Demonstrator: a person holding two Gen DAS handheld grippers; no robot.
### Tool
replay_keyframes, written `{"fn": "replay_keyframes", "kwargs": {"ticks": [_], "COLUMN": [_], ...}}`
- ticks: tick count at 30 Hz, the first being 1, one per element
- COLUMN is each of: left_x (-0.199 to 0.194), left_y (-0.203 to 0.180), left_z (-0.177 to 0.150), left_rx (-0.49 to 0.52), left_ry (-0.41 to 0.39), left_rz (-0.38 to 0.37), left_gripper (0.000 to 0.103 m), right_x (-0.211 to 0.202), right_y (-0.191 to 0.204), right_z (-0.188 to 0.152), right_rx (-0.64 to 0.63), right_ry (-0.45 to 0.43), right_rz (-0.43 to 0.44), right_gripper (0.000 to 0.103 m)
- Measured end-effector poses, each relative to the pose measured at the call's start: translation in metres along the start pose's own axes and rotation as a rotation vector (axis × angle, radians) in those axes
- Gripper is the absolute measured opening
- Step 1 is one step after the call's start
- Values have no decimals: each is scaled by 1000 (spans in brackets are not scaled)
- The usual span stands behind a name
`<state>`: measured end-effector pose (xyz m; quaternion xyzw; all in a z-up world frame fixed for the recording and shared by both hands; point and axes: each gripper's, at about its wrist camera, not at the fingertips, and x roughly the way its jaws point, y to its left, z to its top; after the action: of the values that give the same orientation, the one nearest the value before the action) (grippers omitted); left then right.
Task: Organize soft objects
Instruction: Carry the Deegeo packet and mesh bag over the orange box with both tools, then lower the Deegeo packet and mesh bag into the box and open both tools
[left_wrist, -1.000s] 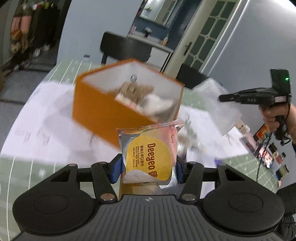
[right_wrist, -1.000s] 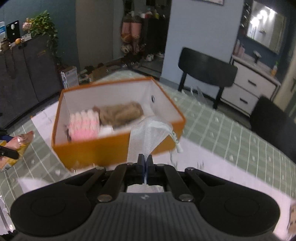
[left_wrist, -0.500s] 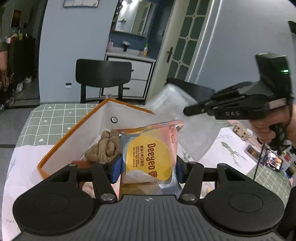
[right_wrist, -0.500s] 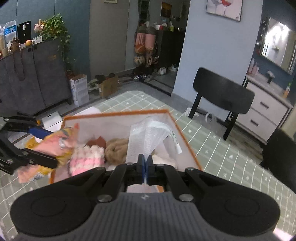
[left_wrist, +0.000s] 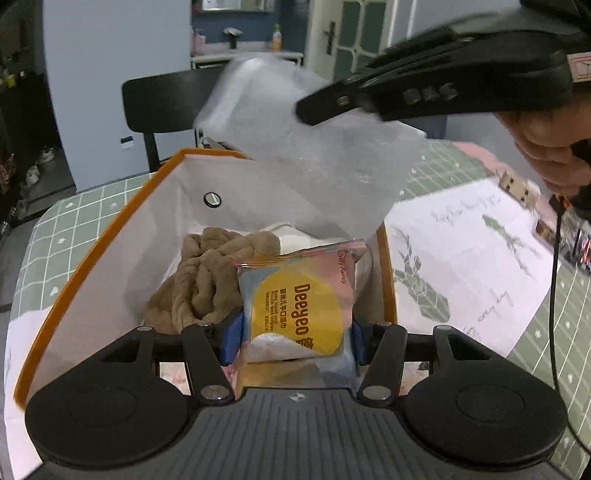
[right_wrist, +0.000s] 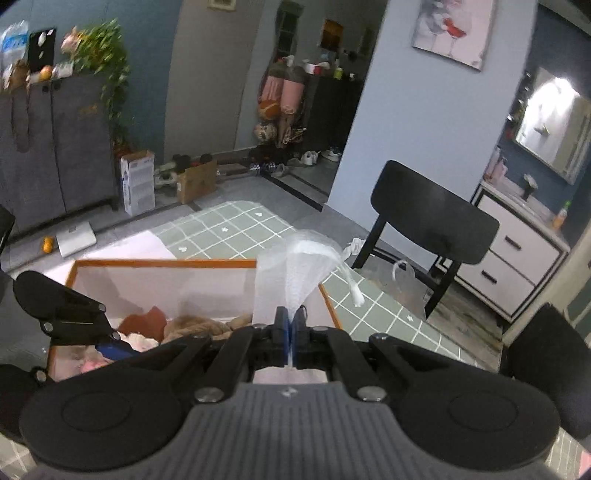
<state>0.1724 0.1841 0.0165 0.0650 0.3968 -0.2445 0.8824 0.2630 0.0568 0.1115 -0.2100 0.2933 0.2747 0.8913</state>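
My left claw (left_wrist: 297, 325) pinches a pack of wet wipes (left_wrist: 301, 306) between its blue pads, one pad against each side of the pack. The pack hangs over the near end of an orange box (left_wrist: 85, 273) with white inner walls, which stands on the table (left_wrist: 70, 229) with its green checked cloth. Inside the box, just left of the pack, lies a bundle of brown knitted cloth (left_wrist: 207, 280), and something white (left_wrist: 291, 240) shows beyond it. To the right of the box, large sheets of paper (left_wrist: 476, 266) with drawings cover the table.

My right claw (right_wrist: 291, 328) is pressed together on a clear plastic bag (right_wrist: 295, 273) with something white folded inside; the bag fans upward from the pads. In the left camera this claw reaches in from the upper right, gripped by a hand (left_wrist: 550, 147), and the bag (left_wrist: 317, 155) hangs blurred above the far right corner of the box. From the right camera I see the box (right_wrist: 162, 263) below and left of the bag, with the brown cloth (right_wrist: 199, 326), a rust-red piece (right_wrist: 146, 321) and something pink (right_wrist: 92, 365) inside it; the left claw (right_wrist: 110, 345) sits over its near left part. A black chair (right_wrist: 432, 218) stands beyond the table.
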Motion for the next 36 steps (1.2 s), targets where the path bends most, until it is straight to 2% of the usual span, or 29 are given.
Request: {"fn": "replay_keyframes", "kwargs": {"ticks": [4, 8, 17, 23, 27, 29, 33, 36], "left_x": [13, 28, 32, 35, 39, 40, 43, 43], "left_y": [2, -4, 6, 5, 10, 13, 19, 20], "left_z": [7, 11, 13, 15, 15, 13, 11, 11], "left_rx": [42, 94, 70, 60, 22, 4, -36, -43], "left_ry": [49, 92, 114, 125, 141, 143, 148, 151], "left_rz": [5, -5, -58, -34, -51, -61, -92, -93], "left_gripper": [63, 63, 64, 69, 72, 76, 77, 78], "right_x": [27, 53, 88, 105, 114, 116, 121, 123], "right_y": [9, 11, 4, 8, 13, 16, 23, 28], "right_z": [-5, -12, -26, -32, -35, -36, -35, -35], "right_rx": [-105, -143, -132, -147, -160, -164, -165, -169], "right_ry": [59, 125, 242, 285, 319, 328, 345, 353], "right_rz": [2, 6, 22, 21, 22, 23, 32, 27], "right_gripper": [0, 0, 0, 0, 0, 1, 2, 8]}}
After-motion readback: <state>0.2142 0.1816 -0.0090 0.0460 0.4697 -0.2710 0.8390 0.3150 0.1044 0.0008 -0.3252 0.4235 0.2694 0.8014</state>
